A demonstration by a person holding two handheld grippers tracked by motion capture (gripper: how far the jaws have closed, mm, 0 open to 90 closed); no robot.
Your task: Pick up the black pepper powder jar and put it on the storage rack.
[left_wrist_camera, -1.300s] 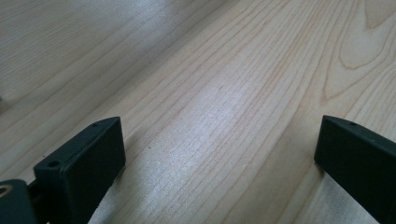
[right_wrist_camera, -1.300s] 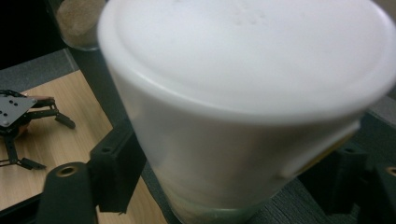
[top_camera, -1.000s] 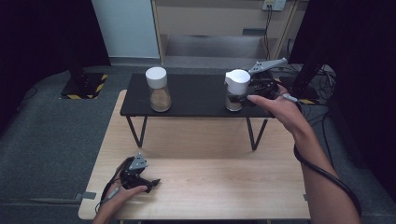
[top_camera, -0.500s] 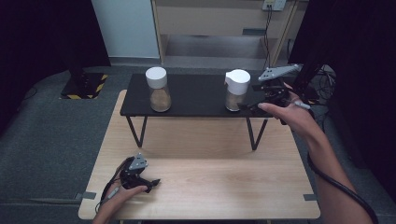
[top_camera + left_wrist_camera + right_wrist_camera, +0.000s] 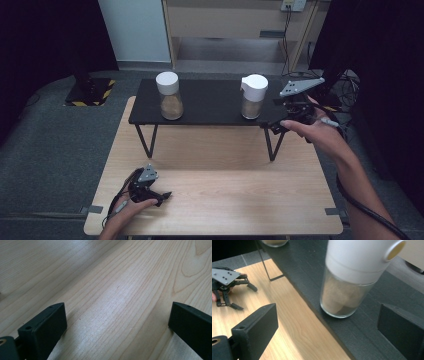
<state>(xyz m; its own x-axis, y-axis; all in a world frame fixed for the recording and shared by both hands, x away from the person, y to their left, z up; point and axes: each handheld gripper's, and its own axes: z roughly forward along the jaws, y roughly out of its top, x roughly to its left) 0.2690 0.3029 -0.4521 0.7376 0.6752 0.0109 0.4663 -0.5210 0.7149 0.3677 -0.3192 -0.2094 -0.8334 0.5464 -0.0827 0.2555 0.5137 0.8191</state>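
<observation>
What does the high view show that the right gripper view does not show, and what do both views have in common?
The high view alone takes in the right gripper in the person's hand, the white lid of the left jar, the shelf legs and the grey floor. The right gripper view alone gives a close look at the round spout opening on the right jar's white lid. Both share the right jar of brown powder, the black shelf, the wooden table and the left gripper.
</observation>
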